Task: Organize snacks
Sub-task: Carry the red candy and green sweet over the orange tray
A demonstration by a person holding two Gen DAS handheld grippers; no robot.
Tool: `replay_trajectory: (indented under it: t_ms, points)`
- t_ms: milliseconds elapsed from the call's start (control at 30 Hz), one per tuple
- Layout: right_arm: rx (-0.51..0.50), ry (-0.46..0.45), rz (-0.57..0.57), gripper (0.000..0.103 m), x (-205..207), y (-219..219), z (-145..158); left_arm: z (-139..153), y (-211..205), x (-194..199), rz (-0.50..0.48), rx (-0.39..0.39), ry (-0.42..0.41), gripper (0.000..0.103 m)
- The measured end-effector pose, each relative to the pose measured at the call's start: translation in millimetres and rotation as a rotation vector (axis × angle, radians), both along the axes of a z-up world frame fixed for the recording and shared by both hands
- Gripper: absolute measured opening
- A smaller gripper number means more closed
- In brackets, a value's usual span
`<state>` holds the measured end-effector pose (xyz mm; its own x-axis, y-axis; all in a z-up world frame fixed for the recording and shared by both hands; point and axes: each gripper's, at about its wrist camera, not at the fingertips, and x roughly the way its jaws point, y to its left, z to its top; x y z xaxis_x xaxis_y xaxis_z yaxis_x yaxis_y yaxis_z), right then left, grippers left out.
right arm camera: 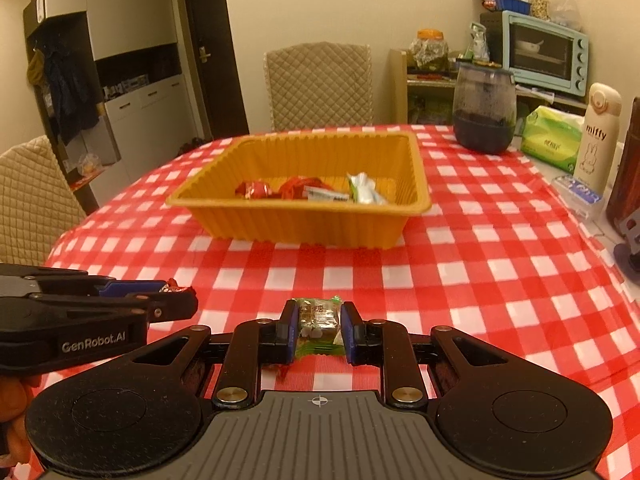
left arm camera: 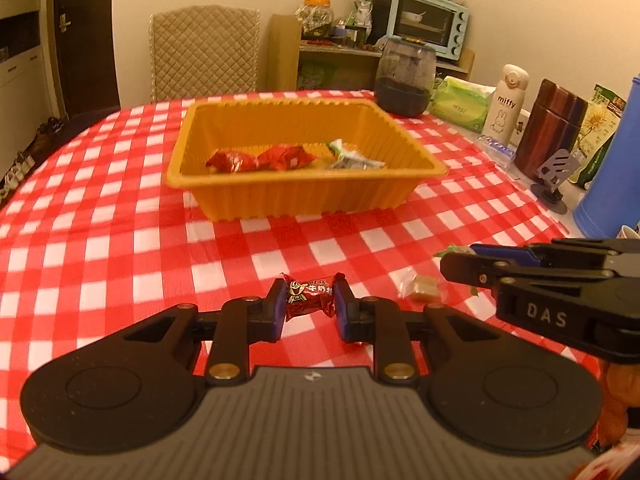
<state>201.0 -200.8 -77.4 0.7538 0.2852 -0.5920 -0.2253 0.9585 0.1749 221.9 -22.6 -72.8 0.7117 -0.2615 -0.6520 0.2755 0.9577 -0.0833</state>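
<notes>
An orange tray [left arm camera: 304, 196] [right arm camera: 304, 224] sits mid-table and holds several wrapped snacks, red ones [left arm camera: 260, 159] [right arm camera: 276, 189] and a green-white one [left arm camera: 348, 156] [right arm camera: 364, 190]. My left gripper [left arm camera: 307, 300] is shut on a red wrapped candy [left arm camera: 310, 296] just above the cloth. My right gripper [right arm camera: 319, 322] is shut on a green wrapped snack [right arm camera: 318, 320]. The right gripper shows from the side at the right of the left wrist view [left arm camera: 456, 264], the left gripper at the left of the right wrist view [right arm camera: 188, 300]. A pale wrapped candy [left arm camera: 422, 286] lies on the cloth between them.
A red-and-white checked cloth [left arm camera: 120, 220] covers the table. At the right edge stand a dark jar [left arm camera: 404, 80], a green tissue pack [left arm camera: 460, 104], a white miffy bottle [left arm camera: 506, 102], a brown flask [left arm camera: 550, 128] and a blue jug [left arm camera: 616, 176]. A quilted chair [left arm camera: 204, 52] stands behind.
</notes>
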Motion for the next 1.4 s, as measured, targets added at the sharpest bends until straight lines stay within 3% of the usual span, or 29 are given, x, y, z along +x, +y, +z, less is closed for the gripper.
replay_trajectory:
  t_ms: [667,1400]
  points:
    - [0.061,-0.093,-0.043,0.023,31,-1,53,57,4,32,0.013,-0.036,-0.091,0.022]
    - [0.076,-0.133,-0.104,0.023,102,0,72,67,10,105,0.064,-0.044,-0.093,0.022]
